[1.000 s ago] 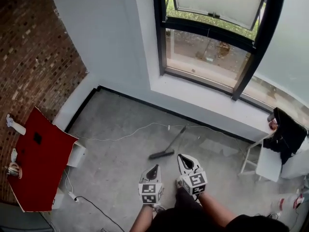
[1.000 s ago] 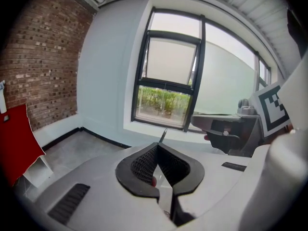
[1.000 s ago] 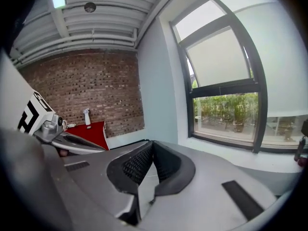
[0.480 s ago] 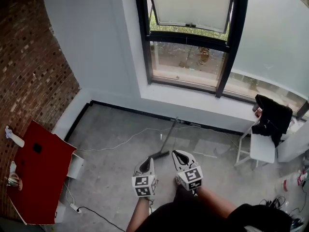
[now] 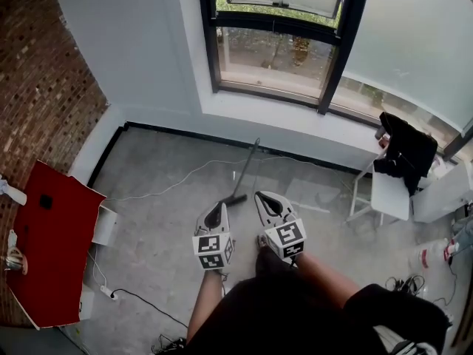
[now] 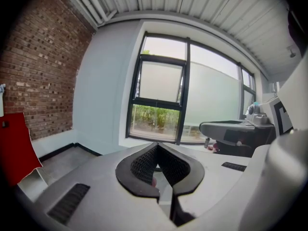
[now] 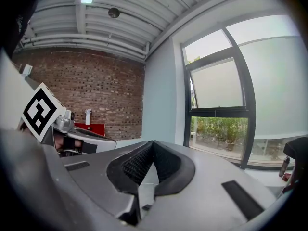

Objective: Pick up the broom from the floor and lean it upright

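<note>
The broom lies on the grey concrete floor, its dark head toward me and its thin handle running away to the wall under the window. My left gripper hangs just on my side of the head, its jaws shut with nothing between them. My right gripper is beside it, a little right of the head, also shut and empty. Neither gripper touches the broom. Both gripper views look level at the window and do not show the broom.
A white cable crosses the floor by the handle. A red board and a white box stand at the left by the brick wall. A white chair with a black garment stands at the right.
Both grippers have risen and moved forward, still shut. The broom's head now lies closer in front of their tips, and the whole view has swung to the right.
</note>
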{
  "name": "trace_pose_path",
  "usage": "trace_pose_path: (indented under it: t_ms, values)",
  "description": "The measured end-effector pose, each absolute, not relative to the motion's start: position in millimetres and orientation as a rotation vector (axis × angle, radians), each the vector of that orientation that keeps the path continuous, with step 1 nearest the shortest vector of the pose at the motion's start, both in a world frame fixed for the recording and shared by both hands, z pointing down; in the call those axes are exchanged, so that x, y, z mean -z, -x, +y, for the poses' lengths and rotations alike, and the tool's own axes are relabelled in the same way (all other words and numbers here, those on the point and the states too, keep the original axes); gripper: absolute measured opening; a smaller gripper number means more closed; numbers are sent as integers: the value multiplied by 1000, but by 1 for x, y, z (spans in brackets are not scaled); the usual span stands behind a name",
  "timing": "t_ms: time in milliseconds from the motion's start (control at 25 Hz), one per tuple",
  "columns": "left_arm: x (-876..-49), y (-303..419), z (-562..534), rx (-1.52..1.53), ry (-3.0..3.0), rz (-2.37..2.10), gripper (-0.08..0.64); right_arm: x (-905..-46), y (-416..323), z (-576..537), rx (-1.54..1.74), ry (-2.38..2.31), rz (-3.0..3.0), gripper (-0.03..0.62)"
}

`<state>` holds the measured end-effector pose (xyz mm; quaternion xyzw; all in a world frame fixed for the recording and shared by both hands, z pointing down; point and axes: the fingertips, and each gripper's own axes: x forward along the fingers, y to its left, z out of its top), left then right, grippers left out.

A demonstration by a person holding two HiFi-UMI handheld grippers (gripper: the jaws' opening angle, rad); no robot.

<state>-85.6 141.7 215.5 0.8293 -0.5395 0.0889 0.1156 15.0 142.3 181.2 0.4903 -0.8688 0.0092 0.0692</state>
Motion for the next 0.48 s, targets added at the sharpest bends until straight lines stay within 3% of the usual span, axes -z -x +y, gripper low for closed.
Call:
trace_pose_path:
  t_ms: [480]
  values:
    - [-213, 78, 149, -236, -2447, -1610, 6, -167, -18, 143, 12, -1468, -2643, 8]
